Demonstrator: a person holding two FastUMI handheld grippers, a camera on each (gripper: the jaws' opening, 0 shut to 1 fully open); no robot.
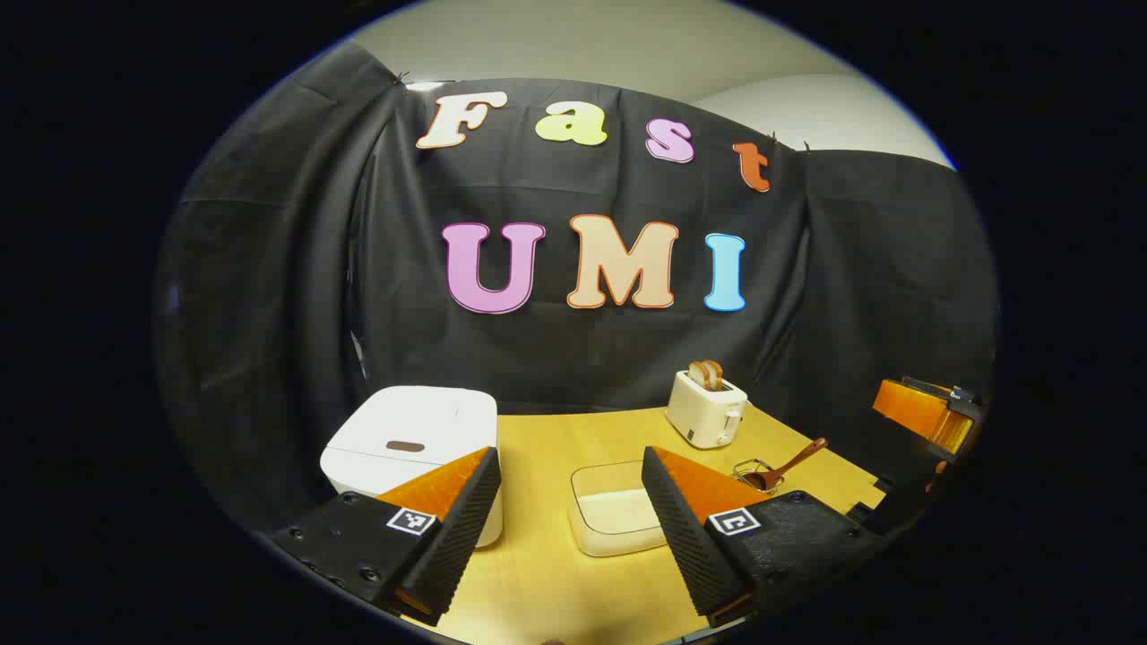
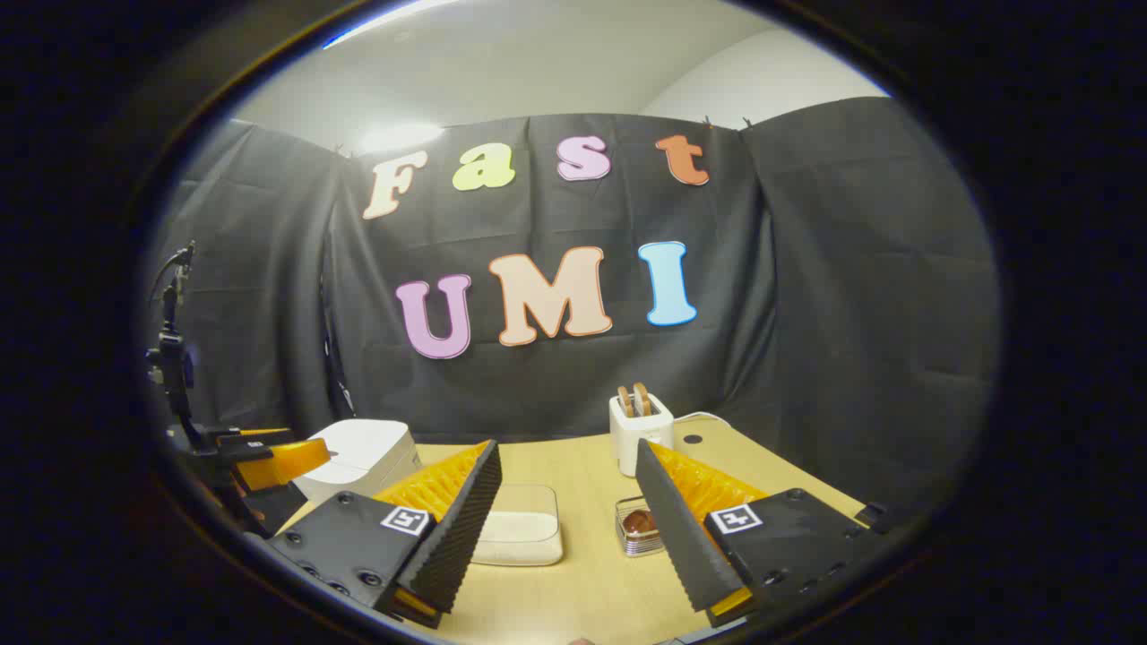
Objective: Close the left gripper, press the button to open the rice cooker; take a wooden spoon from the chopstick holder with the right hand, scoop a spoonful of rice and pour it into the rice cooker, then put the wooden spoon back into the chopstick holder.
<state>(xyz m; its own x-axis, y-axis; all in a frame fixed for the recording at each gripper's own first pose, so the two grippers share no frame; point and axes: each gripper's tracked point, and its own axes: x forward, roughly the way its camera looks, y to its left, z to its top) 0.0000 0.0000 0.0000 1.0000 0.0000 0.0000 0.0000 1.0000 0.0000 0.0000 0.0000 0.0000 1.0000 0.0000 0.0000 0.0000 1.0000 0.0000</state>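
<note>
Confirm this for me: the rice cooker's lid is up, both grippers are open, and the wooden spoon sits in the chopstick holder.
One thing is wrong: the rice cooker has its lid down, as the left gripper view shows. The rest holds: the left gripper and the right gripper are both open, and the wooden spoon sits in the chopstick holder.

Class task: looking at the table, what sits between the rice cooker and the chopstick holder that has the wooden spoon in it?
The white rice tray lies between the rice cooker and chopstick holder, in the left gripper view.
</note>
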